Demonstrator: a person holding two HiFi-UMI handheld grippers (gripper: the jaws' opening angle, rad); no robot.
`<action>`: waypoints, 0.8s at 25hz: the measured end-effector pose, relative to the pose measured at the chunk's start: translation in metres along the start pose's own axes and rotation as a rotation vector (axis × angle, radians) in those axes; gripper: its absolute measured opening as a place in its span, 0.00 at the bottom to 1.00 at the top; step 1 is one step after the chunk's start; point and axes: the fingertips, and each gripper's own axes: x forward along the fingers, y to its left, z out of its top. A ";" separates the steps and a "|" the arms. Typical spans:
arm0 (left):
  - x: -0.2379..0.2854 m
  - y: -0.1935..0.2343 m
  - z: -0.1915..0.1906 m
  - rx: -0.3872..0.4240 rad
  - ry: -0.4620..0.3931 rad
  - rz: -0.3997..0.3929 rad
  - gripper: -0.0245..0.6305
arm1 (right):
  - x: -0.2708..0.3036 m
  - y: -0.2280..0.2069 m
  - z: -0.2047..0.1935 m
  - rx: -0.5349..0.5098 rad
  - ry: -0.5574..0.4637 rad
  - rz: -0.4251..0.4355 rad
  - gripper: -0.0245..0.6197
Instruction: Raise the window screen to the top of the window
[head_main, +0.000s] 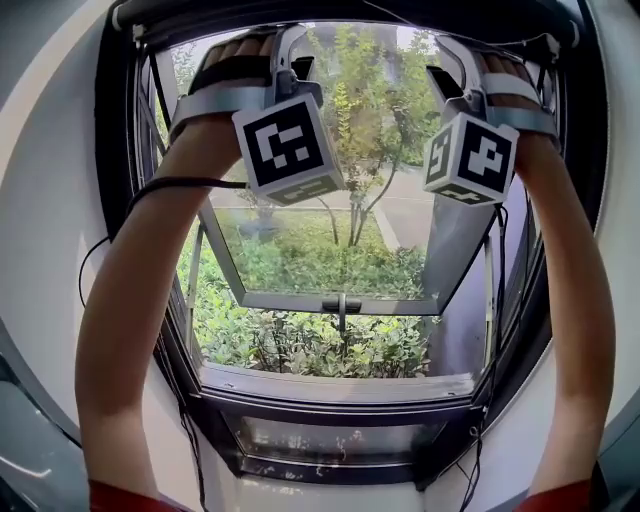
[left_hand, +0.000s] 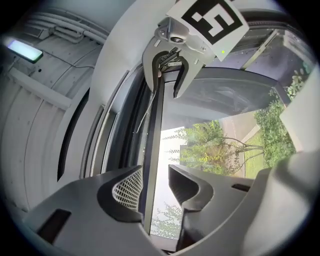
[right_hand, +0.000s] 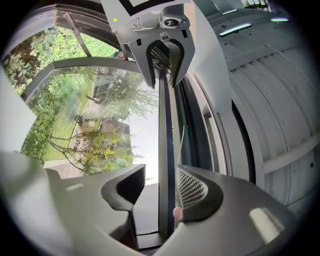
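Both of the person's arms reach up to the top of the window. The screen's dark bar runs between the jaws of my left gripper, with daylight showing beside the far pad. The same bar lies between the jaws of my right gripper, with a gap on its left side. Neither gripper presses on the bar. In the head view the left gripper and the right gripper sit just under the top frame, and their fingertips are partly hidden. Each gripper view shows the other gripper straddling the bar further along.
Below the hands, a glass sash tilts outward with a handle on its lower rail. Trees and shrubs lie outside. The dark sill is at the bottom. Black cables hang along the left frame. A ceiling light glows indoors.
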 end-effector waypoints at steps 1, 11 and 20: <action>-0.003 -0.005 0.000 -0.009 -0.002 -0.012 0.26 | -0.002 0.003 0.001 0.003 -0.005 0.001 0.34; -0.033 -0.061 -0.007 -0.117 -0.002 -0.082 0.26 | -0.042 0.034 0.006 0.056 -0.050 0.032 0.34; -0.081 -0.120 0.002 -0.122 -0.022 -0.191 0.26 | -0.094 0.078 0.002 0.203 -0.052 0.072 0.35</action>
